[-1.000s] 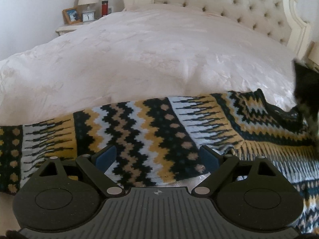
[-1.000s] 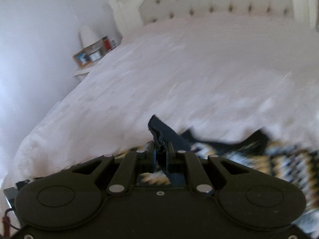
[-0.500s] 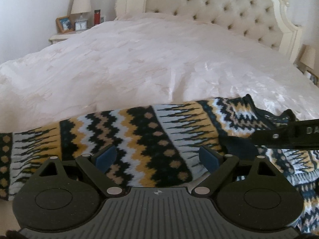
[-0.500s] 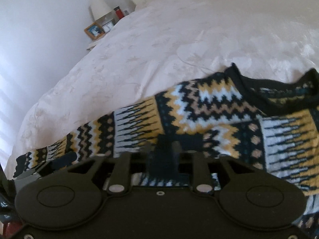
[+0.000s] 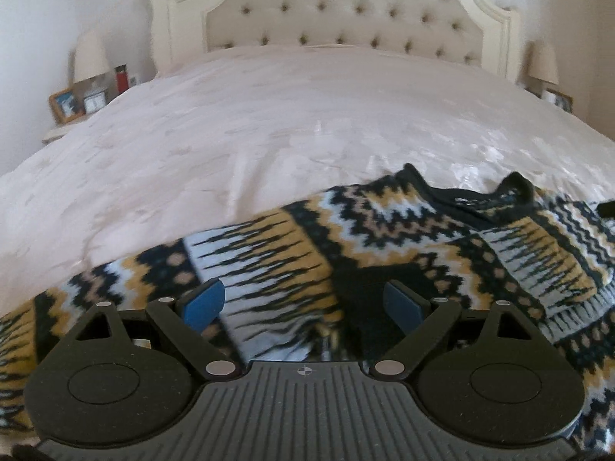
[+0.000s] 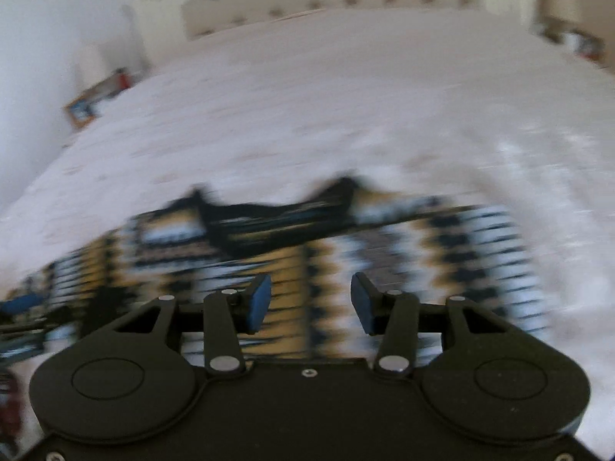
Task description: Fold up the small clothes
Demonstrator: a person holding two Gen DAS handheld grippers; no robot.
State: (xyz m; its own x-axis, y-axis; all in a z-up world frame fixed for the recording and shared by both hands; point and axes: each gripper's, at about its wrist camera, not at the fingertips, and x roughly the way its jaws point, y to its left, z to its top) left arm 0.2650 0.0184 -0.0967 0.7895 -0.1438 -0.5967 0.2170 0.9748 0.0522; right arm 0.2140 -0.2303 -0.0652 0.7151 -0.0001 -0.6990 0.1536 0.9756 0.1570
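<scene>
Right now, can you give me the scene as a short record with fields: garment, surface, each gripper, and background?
garment: patterned knit sweater, spread flat, dark collar toward the headboard
surface: bed with pale bedspread
left gripper: open wide, over the sweater, holding nothing
right gripper: open, nothing between the pads, view blurred
background: tufted headboard, lamp, picture frame

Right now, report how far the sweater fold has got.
Done: the sweater lies spread on the bed, and one sleeve looks folded in across the body beside the collar. In hand: nothing; the left tool and the right tool both hover open over the knit. Left: the other sleeve, stretched out sideways, then folding the body.
</scene>
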